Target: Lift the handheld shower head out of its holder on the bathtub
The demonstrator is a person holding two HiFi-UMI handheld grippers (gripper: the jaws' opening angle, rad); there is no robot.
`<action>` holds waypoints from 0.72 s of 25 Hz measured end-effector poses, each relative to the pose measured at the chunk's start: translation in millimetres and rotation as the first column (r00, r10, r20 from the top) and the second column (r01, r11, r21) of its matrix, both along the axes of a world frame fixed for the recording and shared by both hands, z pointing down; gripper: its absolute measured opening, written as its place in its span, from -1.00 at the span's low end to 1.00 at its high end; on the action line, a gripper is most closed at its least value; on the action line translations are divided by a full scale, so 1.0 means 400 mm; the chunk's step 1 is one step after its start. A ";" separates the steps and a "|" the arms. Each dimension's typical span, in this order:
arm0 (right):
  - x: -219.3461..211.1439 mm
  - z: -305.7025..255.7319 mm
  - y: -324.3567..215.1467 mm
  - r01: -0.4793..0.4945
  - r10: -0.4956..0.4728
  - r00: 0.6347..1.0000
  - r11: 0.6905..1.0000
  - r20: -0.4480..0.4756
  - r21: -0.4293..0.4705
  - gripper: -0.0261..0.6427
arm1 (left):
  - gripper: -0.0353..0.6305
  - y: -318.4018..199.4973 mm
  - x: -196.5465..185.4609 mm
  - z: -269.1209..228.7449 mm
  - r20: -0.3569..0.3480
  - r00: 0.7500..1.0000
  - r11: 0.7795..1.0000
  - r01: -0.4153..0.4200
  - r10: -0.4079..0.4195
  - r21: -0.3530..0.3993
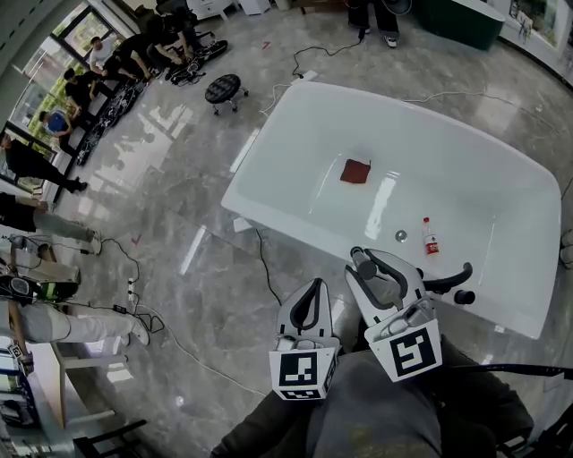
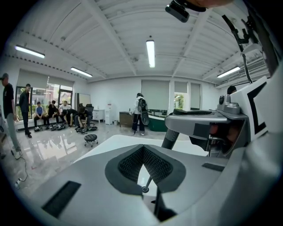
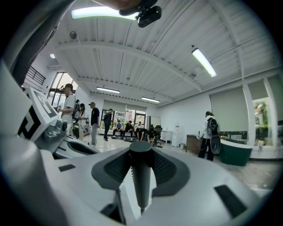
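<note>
Right gripper (image 1: 365,267) clamped on the shower head (image 3: 141,176) handle, at the near rim of the bathtub (image 1: 261,156), left gripper (image 1: 312,293) closed, empty

At the near rim of the bathtub (image 1: 269,170), the shower head (image 3: 141,176) shows only as a dark stem clamped in the right gripper (image 1: 369,267), lower end hidden. Inside the bathtub, the label on a small bottle (image 1: 431,238) is unreadable. Beyond the bathtub, a person (image 1: 372,18) is cut off above the legs.

Glossy grey marble floor (image 1: 179,206), cables (image 1: 265,266) trailing. Black round stool (image 1: 225,89). White walls (image 2: 115,92), ribbed ceiling (image 2: 110,39), tube lights (image 2: 151,53). Large windows (image 2: 44,95) behind seated people (image 2: 53,112).
</note>
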State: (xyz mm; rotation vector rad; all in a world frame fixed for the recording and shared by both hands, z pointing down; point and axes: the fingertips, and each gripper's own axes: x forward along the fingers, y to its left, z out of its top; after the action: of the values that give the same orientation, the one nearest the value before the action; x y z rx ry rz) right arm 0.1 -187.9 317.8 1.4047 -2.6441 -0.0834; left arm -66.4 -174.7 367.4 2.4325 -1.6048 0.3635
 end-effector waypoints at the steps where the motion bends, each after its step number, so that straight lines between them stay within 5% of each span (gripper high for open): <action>1: 0.002 -0.003 0.005 -0.001 0.001 1.000 1.000 0.003 0.000 -0.50 | -0.88 0.006 0.001 -0.002 -0.001 1.000 1.000 0.003 -0.003 0.001; 10: -0.019 0.002 0.075 -0.015 0.015 1.000 0.999 0.003 0.035 -0.50 | -0.88 0.084 -0.031 0.019 -0.012 1.000 1.000 0.007 -0.006 0.019; 18: -0.086 -0.051 0.295 -0.034 0.035 0.999 0.994 -0.009 0.104 -0.50 | -0.88 0.282 -0.095 -0.033 -0.024 1.000 0.995 -0.017 0.019 0.096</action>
State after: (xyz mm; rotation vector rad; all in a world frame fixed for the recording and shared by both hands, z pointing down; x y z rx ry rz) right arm -34.3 -69.9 297.4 1.4757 -2.6410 -0.2264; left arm -104.2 -61.7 354.2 2.5132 -1.6265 0.2636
